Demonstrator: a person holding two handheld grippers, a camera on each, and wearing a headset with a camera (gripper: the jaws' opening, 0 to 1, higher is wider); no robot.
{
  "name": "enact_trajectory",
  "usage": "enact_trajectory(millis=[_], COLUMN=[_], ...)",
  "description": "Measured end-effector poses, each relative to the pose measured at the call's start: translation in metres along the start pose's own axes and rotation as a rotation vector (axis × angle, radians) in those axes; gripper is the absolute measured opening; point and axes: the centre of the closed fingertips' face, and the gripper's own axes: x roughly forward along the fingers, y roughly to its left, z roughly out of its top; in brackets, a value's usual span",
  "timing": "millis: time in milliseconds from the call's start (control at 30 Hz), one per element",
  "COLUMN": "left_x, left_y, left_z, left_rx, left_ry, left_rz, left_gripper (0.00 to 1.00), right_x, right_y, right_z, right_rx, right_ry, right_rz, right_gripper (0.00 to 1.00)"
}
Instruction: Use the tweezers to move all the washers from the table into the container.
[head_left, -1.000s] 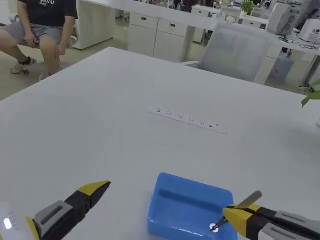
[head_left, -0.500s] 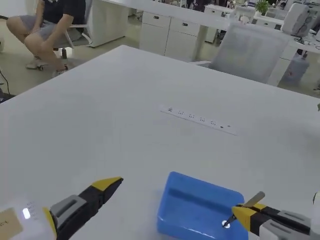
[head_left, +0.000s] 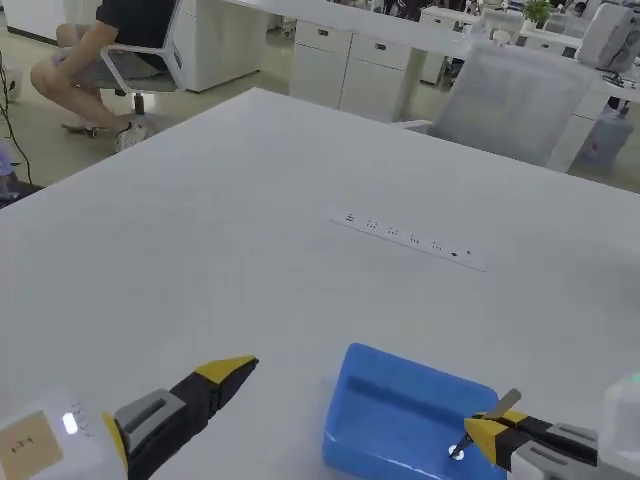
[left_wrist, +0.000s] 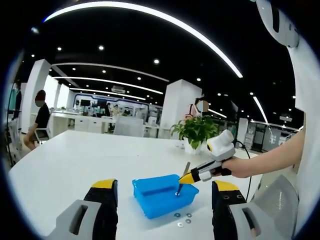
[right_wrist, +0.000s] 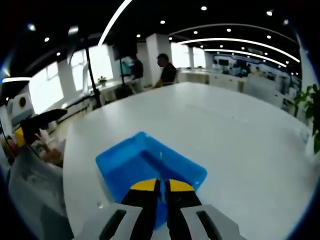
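Observation:
A blue container (head_left: 395, 405) stands near the table's front edge. My right gripper (head_left: 487, 432) is shut on thin tweezers (head_left: 465, 443). Their tip points down inside the container's right part, with a small pale washer (head_left: 457, 454) at it. In the right gripper view the tweezers (right_wrist: 161, 167) stick out from the shut jaws over the container (right_wrist: 135, 162). My left gripper (head_left: 230, 371) hovers left of the container, jaws wide apart and holding nothing. In the left gripper view several washers (left_wrist: 183, 219) lie on the table in front of the container (left_wrist: 157, 197).
A flat power strip (head_left: 405, 238) lies across the middle of the white table (head_left: 200, 230). A grey office chair (head_left: 515, 100) stands behind the far edge. A person sits on a chair (head_left: 110, 45) at far left. A potted plant (left_wrist: 196, 131) stands at the table's end.
The head camera has panned, so the whole picture has shifted. Relative to the container, both grippers keep nearly the same places, with the tweezers' tip still inside it.

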Motion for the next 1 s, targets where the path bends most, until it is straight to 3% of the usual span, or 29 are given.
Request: enact_trajectory(millis=[300, 467, 1000], left_x=[0.003, 0.003, 0.003], left_y=[-0.007, -0.007, -0.007], left_z=[0.002, 0.002, -0.001], left_rx=[0.002, 0.000, -0.003], left_ry=[0.011, 0.012, 0.021], left_rz=[-0.007, -0.006, -0.015], left_gripper=[0.77, 0.76, 0.76], right_x=[-0.001, -0.010, -0.049], right_y=[0.001, 0.004, 0.048], right_z=[-0.003, 0.007, 0.039], right_rx=[-0.014, -0.015, -0.011], right_ry=[-0.001, -0.028, -0.125], right_rz=[-0.012, -0.014, 0.063], right_gripper=[0.03, 0.03, 0.03])
